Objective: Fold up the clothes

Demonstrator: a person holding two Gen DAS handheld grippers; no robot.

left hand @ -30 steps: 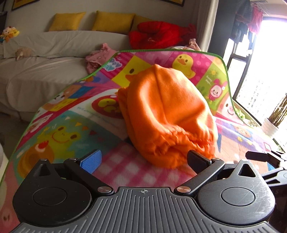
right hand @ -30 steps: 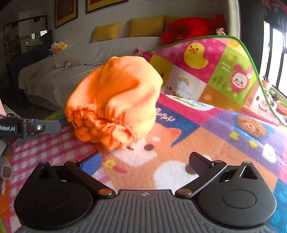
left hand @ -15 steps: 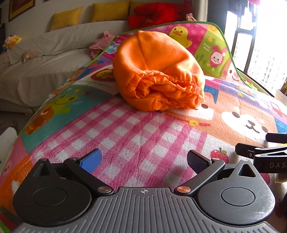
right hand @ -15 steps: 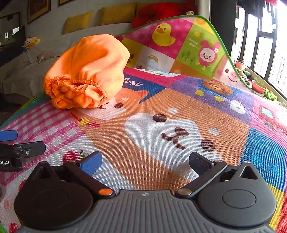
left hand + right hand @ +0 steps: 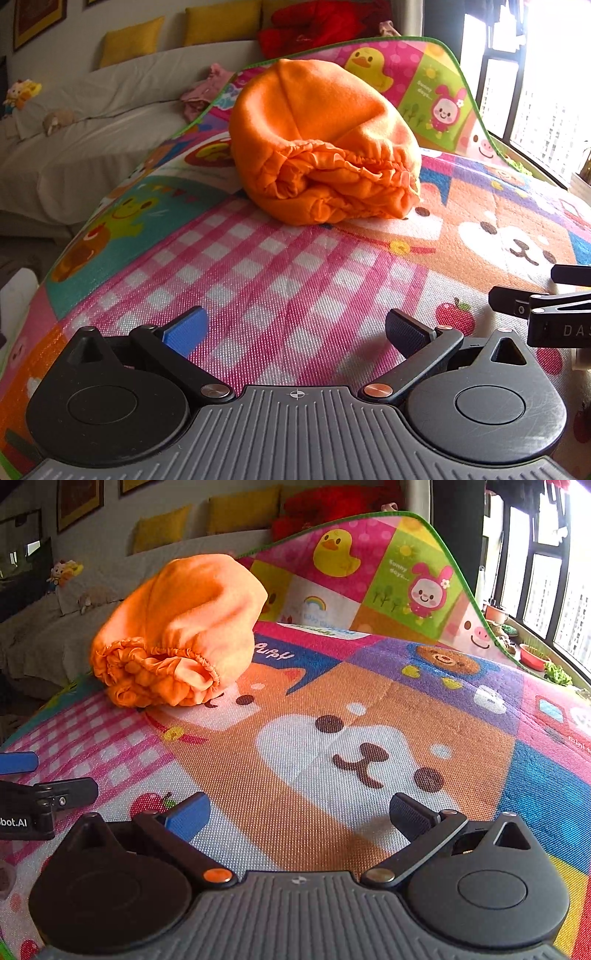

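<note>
An orange garment (image 5: pixel 325 147), folded into a thick bundle with its gathered elastic edge facing me, lies on the colourful cartoon play mat (image 5: pixel 280 280). It also shows in the right wrist view (image 5: pixel 181 635), at the upper left. My left gripper (image 5: pixel 295 328) is open and empty, well short of the bundle above the pink checked patch. My right gripper (image 5: pixel 299 812) is open and empty over the dog-face patch, to the right of the bundle. Each gripper's fingers show at the edge of the other's view.
The mat's far end (image 5: pixel 369 554) curls upward behind the bundle. A grey sofa (image 5: pixel 92 122) with yellow cushions, a red item and pink clothes (image 5: pixel 203 92) stands beyond the mat. Windows and potted plants (image 5: pixel 532 657) are at the right.
Both grippers have drawn back from the orange bundle, which now lies released on the mat. The bundle has stayed in place over the last half second.
</note>
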